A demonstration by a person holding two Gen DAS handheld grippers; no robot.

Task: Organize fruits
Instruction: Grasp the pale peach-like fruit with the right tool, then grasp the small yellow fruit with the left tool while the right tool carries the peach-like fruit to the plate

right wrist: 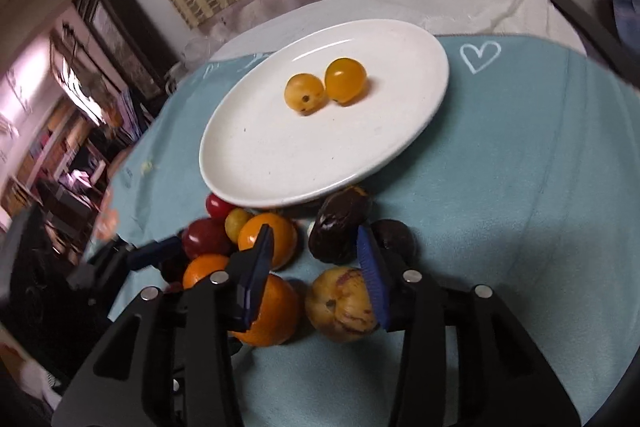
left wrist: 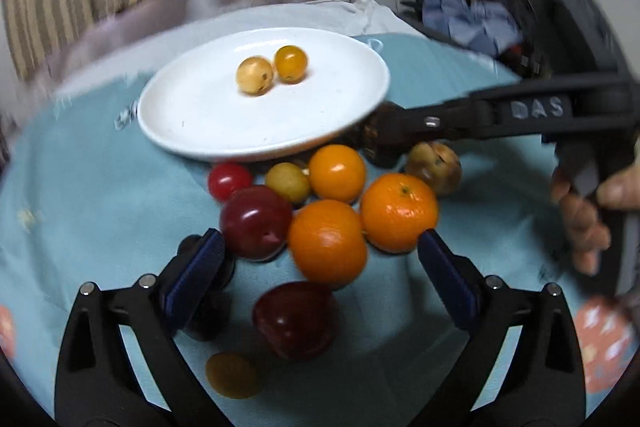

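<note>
Two small yellow fruits (right wrist: 325,86) lay touching near the middle of the white plate (right wrist: 256,167), at the far side of the blue cloth (right wrist: 520,187). The rest waited in a pile (left wrist: 328,203) on the cloth just in front of the plate: oranges, red plums, small tomatoes, dark fruits and a mottled one. By that count the sorting had barely begun.

The left gripper (left wrist: 320,251) stood spread wide over the pile, pinching nothing. The right gripper (right wrist: 316,263) stood partly spread above the mottled fruit (right wrist: 340,303), holding nothing.

"DAS" (left wrist: 538,109) was readable on the right gripper's arm; a white heart (right wrist: 480,55) was drawn on the cloth.
</note>
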